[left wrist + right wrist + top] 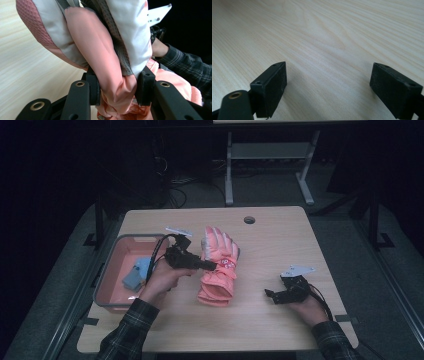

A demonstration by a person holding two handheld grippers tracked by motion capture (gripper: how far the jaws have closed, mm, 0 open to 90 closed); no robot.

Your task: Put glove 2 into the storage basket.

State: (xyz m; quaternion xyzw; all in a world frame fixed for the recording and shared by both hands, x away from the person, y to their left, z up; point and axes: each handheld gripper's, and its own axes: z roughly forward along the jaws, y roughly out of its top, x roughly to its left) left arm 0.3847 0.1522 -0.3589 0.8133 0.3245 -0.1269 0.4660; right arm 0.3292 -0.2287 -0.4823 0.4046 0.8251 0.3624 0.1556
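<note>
With my left gripper [117, 92] jaws clamped on the glove [218, 265], I would lift slowly, keeping the right gripper [328, 87], jaws apart, off the surface [280, 240].

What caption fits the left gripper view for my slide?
Left gripper shut on a fold of the pink glove above the wooden table.

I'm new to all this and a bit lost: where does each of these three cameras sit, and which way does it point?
High view: above the person's side, facing forward and down on the table; both forearms and grippers show.
Left gripper view: rides the left gripper, jaws clamped on the pink glove.
Right gripper view: rides the right gripper, jaws apart over bare wood.
Shared: glove, high and left views.
</note>
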